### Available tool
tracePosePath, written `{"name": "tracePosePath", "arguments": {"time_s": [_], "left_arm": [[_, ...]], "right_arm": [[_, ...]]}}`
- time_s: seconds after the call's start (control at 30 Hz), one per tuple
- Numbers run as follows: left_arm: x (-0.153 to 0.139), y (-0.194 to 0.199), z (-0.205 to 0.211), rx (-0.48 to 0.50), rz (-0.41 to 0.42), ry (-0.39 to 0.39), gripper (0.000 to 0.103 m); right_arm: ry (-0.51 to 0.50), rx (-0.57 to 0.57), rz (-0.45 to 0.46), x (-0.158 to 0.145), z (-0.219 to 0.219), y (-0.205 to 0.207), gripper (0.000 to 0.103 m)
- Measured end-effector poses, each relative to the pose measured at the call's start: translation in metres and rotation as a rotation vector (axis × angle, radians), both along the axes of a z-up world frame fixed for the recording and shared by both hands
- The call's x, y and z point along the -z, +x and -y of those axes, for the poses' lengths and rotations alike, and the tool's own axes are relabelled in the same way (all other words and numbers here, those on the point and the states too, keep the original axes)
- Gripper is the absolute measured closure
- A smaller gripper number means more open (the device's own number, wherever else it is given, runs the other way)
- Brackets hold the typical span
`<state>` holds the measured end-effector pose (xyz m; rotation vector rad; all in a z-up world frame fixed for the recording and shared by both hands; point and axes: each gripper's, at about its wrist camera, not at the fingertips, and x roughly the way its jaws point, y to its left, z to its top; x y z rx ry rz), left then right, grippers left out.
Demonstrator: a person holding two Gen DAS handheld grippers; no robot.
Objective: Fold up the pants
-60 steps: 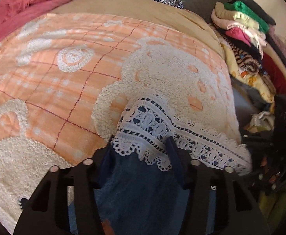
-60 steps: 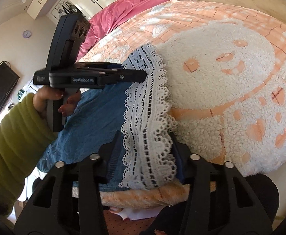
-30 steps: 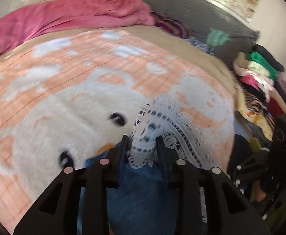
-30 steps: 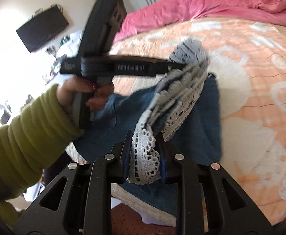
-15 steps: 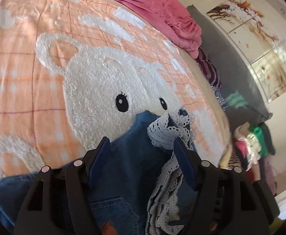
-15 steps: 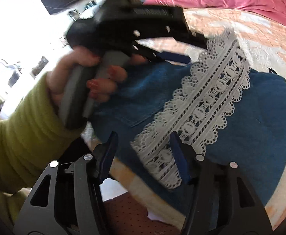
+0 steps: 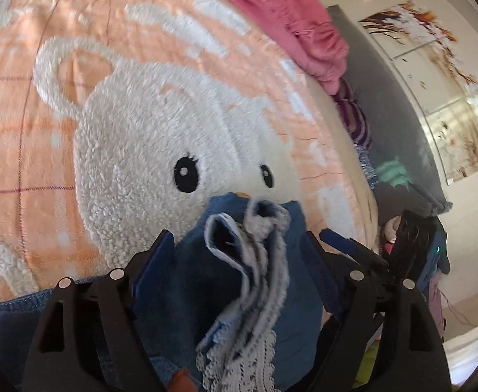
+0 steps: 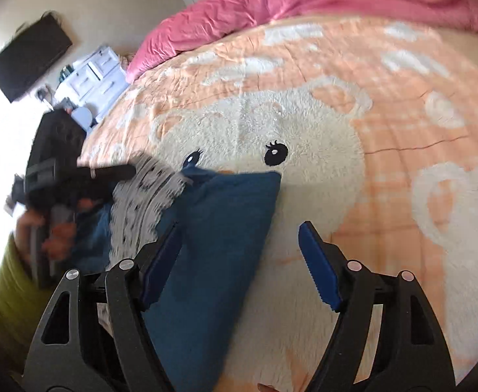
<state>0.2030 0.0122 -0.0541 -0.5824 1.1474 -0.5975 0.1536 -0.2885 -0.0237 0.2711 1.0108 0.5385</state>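
- Both jaws stand wide apart and have just been opening. The left gripper (image 7: 239, 254) has the lace hem and denim lying loose between its jaws, with no pad pressing on it. The right gripper (image 8: 239, 254) straddles the folded edge of the pants (image 8: 219, 228); its left pad sits right against the cloth, but nothing is pinched.
- The pants, blue denim with a white lace trim (image 7: 248, 343), lie on the bed (image 8: 402, 163), on the peach blanket with its fluffy white bear, near the edge closest to the person. The far corner of the denim reaches up to the bear's face, just below the eyes.
- My read: 1 fold is laid, with the hem end brought over the rest of the pants and let go. The lace is bunched and rumpled on top, not flat, so it needs smoothing. At least 1 more fold looks due before this is a tidy bundle.
- A hand (image 8: 42, 228) in a green sleeve holds the left gripper in the right view, badly blurred.
- No brand, label or writing can be read now; the gripper's side is too smeared.
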Motion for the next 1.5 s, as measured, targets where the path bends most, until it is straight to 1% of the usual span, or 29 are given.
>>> {"name": "tracePosePath", "arguments": {"time_s": [0.07, 0.1, 0.13, 0.17, 0.2, 0.23, 0.27, 0.3, 0.33, 0.4, 0.43, 0.47, 0.5, 0.53, 0.57, 0.6, 0.63, 0.67, 0.7, 0.77, 0.8, 0.83, 0.9, 0.97, 1.0, 1.13, 1.27, 1.37, 1.5], "left_arm": [[0.002, 0.004, 0.003, -0.004, -0.004, -0.018, 0.027], [0.003, 0.005, 0.005, -0.008, -0.004, -0.022, 0.035], [0.003, 0.006, 0.008, -0.004, -0.006, -0.029, 0.051], [0.003, 0.006, 0.011, -0.001, -0.008, -0.038, 0.060], [0.004, 0.008, 0.011, 0.001, -0.009, -0.042, 0.074], [0.002, 0.007, 0.013, 0.007, -0.004, -0.055, 0.080], [0.000, 0.005, 0.014, 0.012, 0.010, -0.070, 0.082], [-0.004, 0.001, 0.013, 0.018, 0.041, -0.092, 0.082], [-0.007, -0.003, 0.011, 0.020, 0.062, -0.111, 0.083], [-0.009, -0.011, 0.002, 0.010, 0.099, -0.170, 0.083], [-0.007, -0.012, -0.003, -0.016, 0.108, -0.150, 0.083], [-0.006, -0.013, -0.007, -0.034, 0.114, -0.097, 0.082], [-0.004, -0.012, -0.005, -0.056, 0.122, 0.012, 0.082], [-0.001, -0.011, -0.002, -0.068, 0.121, 0.076, 0.082], [0.003, -0.008, 0.001, -0.075, 0.109, 0.109, 0.081], [0.008, -0.005, 0.005, -0.079, 0.096, 0.129, 0.078], [0.010, -0.004, 0.008, -0.082, 0.101, 0.149, 0.074], [0.011, -0.003, 0.009, -0.087, 0.109, 0.180, 0.068], [0.013, -0.002, 0.010, -0.094, 0.109, 0.197, 0.063], [0.009, -0.004, 0.008, -0.103, 0.107, 0.168, 0.058], [0.004, -0.008, 0.003, -0.112, 0.110, 0.158, 0.050], [-0.002, -0.013, -0.001, -0.124, 0.118, 0.153, 0.046], [-0.015, -0.027, -0.008, -0.131, 0.156, 0.134, 0.043], [-0.027, -0.048, -0.011, -0.143, 0.186, 0.159, 0.035], [-0.029, -0.057, -0.013, -0.146, 0.189, 0.166, 0.033], [-0.031, -0.096, -0.015, -0.150, 0.178, 0.158, 0.033], [-0.031, -0.133, -0.012, -0.135, 0.193, 0.229, 0.033], [-0.032, -0.153, -0.013, -0.119, 0.203, 0.253, 0.032], [-0.029, -0.169, -0.004, -0.082, 0.194, 0.255, 0.031]], "right_arm": [[0.037, -0.017, -0.034, 0.007, -0.001, 0.005, 0.036], [0.048, -0.013, -0.058, 0.013, -0.002, 0.013, 0.036], [0.062, -0.010, -0.090, 0.020, -0.002, 0.020, 0.036], [0.081, -0.012, -0.113, 0.022, -0.002, 0.021, 0.037], [0.113, -0.002, -0.148, 0.030, -0.001, 0.027, 0.038], [0.124, -0.005, -0.153, 0.030, -0.004, 0.031, 0.055], [0.136, -0.021, -0.144, 0.029, -0.006, 0.032, 0.081], [0.171, -0.040, -0.120, 0.024, -0.005, 0.029, 0.089], [0.206, -0.037, -0.086, 0.018, -0.001, 0.025, 0.090], [0.219, -0.012, -0.038, 0.009, 0.004, 0.021, 0.091], [0.215, -0.011, -0.022, 0.006, 0.004, 0.019, 0.091], [0.195, -0.013, -0.014, 0.005, 0.002, 0.019, 0.091], [0.145, -0.017, -0.003, 0.005, -0.004, 0.020, 0.090], [0.095, -0.018, 0.002, 0.007, -0.011, 0.022, 0.089], [0.043, -0.017, 0.002, 0.011, -0.018, 0.025, 0.087], [-0.010, -0.008, 0.006, 0.014, -0.023, 0.025, 0.087], [-0.060, -0.003, 0.008, 0.017, -0.027, 0.025, 0.081], [-0.079, 0.000, 0.010, 0.018, -0.026, 0.023, 0.077], [-0.072, 0.004, 0.011, 0.018, -0.023, 0.021, 0.075], [-0.051, 0.017, 0.017, 0.016, -0.018, 0.016, 0.060], [-0.046, 0.026, 0.033, 0.009, -0.013, 0.008, 0.058], [-0.037, 0.027, 0.050, 0.003, -0.009, 0.001, 0.056], [-0.016, 0.036, 0.074, -0.007, -0.002, -0.017, 0.051], [0.014, 0.026, 0.088, -0.014, 0.000, -0.031, 0.042], [0.016, 0.017, 0.092, -0.016, -0.001, -0.042, 0.040], [0.000, -0.004, 0.094, -0.014, -0.004, -0.078, 0.035], [0.014, -0.018, 0.064, -0.008, -0.003, -0.102, 0.029], [0.007, -0.016, 0.056, -0.007, -0.003, -0.110, 0.028], [0.000, -0.037, 0.054, -0.006, -0.010, -0.116, 0.027]]}}
